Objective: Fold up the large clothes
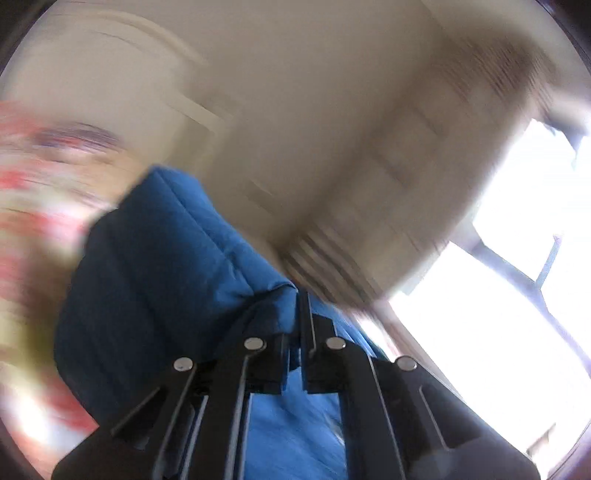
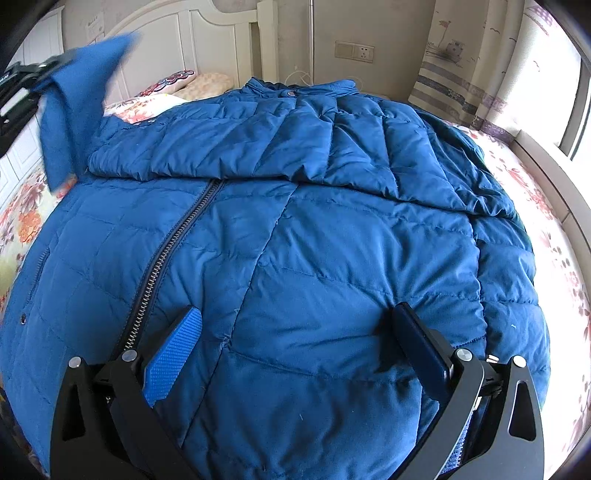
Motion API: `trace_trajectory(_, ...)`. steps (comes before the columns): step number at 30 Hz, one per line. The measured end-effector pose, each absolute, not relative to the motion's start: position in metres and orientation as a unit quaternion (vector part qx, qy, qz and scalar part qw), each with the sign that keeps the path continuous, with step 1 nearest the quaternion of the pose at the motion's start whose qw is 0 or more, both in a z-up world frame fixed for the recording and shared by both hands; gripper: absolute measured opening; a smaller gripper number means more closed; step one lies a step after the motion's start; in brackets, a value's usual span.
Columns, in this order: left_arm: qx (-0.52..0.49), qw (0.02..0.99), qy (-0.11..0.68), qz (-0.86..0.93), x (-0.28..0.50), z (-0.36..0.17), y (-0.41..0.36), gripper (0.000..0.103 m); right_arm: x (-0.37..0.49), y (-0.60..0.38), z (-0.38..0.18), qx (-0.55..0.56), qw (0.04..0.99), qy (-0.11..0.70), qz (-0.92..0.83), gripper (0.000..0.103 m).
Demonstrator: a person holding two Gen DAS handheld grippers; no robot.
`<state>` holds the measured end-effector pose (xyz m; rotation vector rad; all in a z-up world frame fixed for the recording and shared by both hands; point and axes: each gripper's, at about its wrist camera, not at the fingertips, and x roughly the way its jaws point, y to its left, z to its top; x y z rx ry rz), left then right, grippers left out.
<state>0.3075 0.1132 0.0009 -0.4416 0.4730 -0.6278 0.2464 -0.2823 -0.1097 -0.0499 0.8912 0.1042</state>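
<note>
A large blue quilted jacket lies spread on the bed, front up, zipper running down its left half, one sleeve folded across the chest. My right gripper is open just above the jacket's lower front, empty. My left gripper is shut on the cuff of the other sleeve and holds it lifted in the air; the left wrist view is motion-blurred. In the right wrist view the left gripper shows at the upper left with the raised sleeve hanging from it.
The bed has a floral sheet and pillows by the white headboard. A curtain and window are at the right. A wall socket is behind.
</note>
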Motion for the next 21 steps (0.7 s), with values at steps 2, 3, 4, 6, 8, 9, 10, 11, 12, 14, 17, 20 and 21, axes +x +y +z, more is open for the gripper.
trace_trajectory(2,-0.147,0.885,0.281,-0.341,0.304,-0.020,0.050,0.008,0.247,-0.282,-0.110,-0.023,0.901,0.431,0.051,0.099)
trace_trajectory(3,-0.107,0.879,0.307,-0.349,0.300,-0.037,0.019,0.018,0.247,-0.283,-0.110,-0.023,0.901,0.430,0.051,0.099)
trace_trajectory(4,-0.080,0.871,0.335,-0.351,0.299,-0.054,-0.004,0.027,0.247,-0.282,-0.110,-0.022,0.901,0.430,0.051,0.099)
trace_trajectory(6,-0.056,0.857,0.378,-0.345,0.299,-0.082,-0.028,0.065,0.247,-0.283,-0.110,-0.021,0.901,0.430,0.052,0.099)
trace_trajectory(8,-0.036,0.858,0.383,-0.341,0.289,-0.088,-0.034,0.069,0.248,-0.282,-0.111,-0.019,0.901,0.429,0.053,0.099)
trace_trajectory(9,-0.030,0.859,0.380,-0.342,0.285,-0.085,-0.033,0.076,0.248,-0.283,-0.111,-0.019,0.901,0.430,0.053,0.099)
trace_trajectory(10,-0.031,0.862,0.374,-0.342,0.286,-0.078,-0.027,0.079,0.249,-0.283,-0.111,-0.019,0.901,0.430,0.053,0.099)
trace_trajectory(11,-0.035,0.865,0.367,-0.340,0.282,-0.072,-0.019,0.079,0.248,-0.283,-0.111,-0.019,0.901,0.429,0.053,0.099)
trace_trajectory(12,-0.044,0.867,0.361,-0.341,0.274,-0.067,-0.008,0.079,0.248,-0.283,-0.111,-0.019,0.901,0.429,0.053,0.099)
trace_trajectory(14,-0.077,0.875,0.336,-0.340,0.262,-0.055,0.020,0.087,0.249,-0.282,-0.111,-0.019,0.901,0.429,0.053,0.099)
trace_trajectory(17,-0.139,0.916,0.255,-0.276,0.244,-0.030,0.072,0.101,0.249,-0.282,-0.111,-0.020,0.901,0.429,0.053,0.099)
trace_trajectory(20,-0.214,0.931,0.239,-0.173,0.236,-0.037,0.131,0.100,0.249,-0.282,-0.111,-0.019,0.901,0.429,0.053,0.099)
trace_trajectory(21,-0.224,0.931,0.262,-0.123,0.240,-0.043,0.145,0.098,0.249,-0.282,-0.111,-0.019,0.901,0.429,0.053,0.099)
